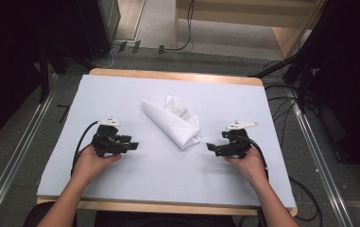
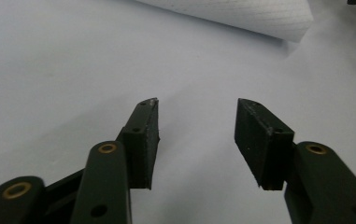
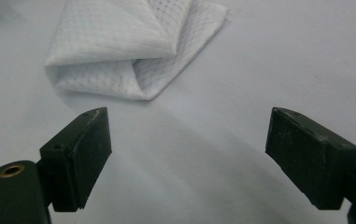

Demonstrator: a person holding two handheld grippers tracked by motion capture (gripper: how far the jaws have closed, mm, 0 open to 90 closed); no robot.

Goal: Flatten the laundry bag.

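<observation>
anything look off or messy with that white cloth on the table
Slightly. The white cloth lies folded at a slant across the table, and its far end sticks up crumpled rather than flat. No tear or spill shows. Both tongs, left and right, are open and clear of it.

Waffle-textured white cloth (image 1: 174, 120) on smooth matt table sheet (image 1: 121, 94)

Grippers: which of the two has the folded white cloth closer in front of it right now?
The right gripper. The cloth ends just ahead of its open jaws, while the left gripper, also open, faces a wider stretch of bare table.
</observation>
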